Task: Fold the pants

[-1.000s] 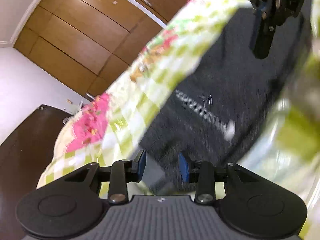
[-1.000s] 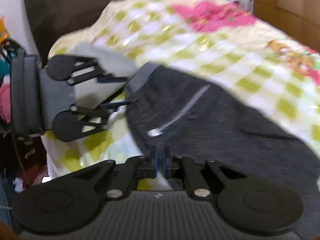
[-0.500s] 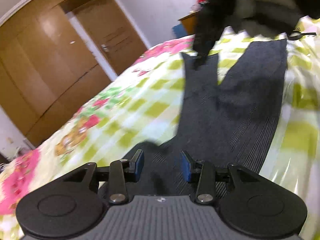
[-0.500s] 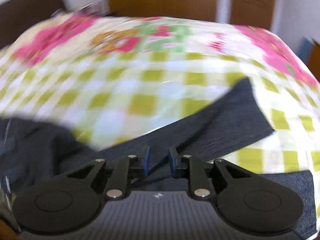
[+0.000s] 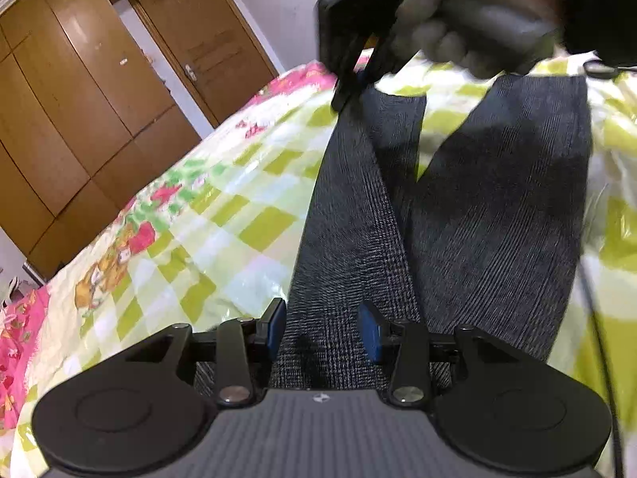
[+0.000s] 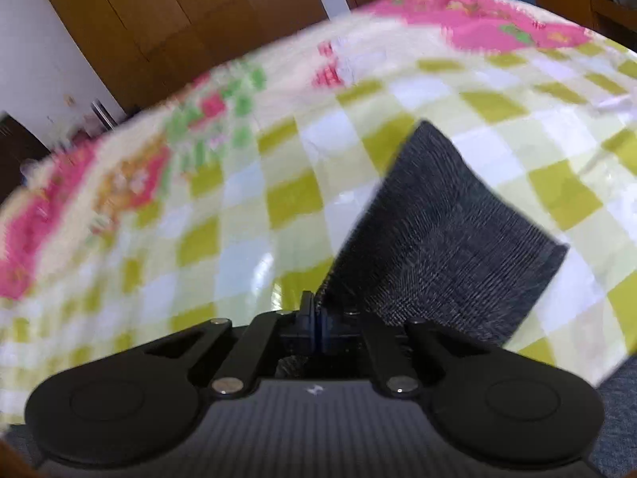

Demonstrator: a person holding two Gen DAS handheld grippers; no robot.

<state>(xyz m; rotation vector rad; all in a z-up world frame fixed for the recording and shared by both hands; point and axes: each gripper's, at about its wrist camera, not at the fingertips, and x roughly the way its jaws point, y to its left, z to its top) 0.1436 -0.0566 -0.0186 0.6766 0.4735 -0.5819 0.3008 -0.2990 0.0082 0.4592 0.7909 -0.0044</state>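
On the checked bedspread (image 5: 223, 239): one pair of grey pants (image 5: 350, 239) laid flat, two legs. Right gripper (image 6: 317, 320) pinches the far leg's cuff; left gripper (image 5: 321, 328) spread over the waist end — clamp there, then carry that leg across, edges aligned.

Both views are bright with soft, even indoor light. The glossy checked bedspread (image 5: 223, 239) throws white glare patches just ahead of the left tongs (image 5: 321, 326). A soft dark shadow lies across the pants (image 5: 497, 207) farther ahead. The hand (image 5: 458, 28) at the top is smeared by motion blur. In the right view, the bedspread (image 6: 159, 199) left of the right tongs (image 6: 316, 320) is streaked and blurred. The wardrobe (image 5: 79, 91) lines bow strongly toward the edges.
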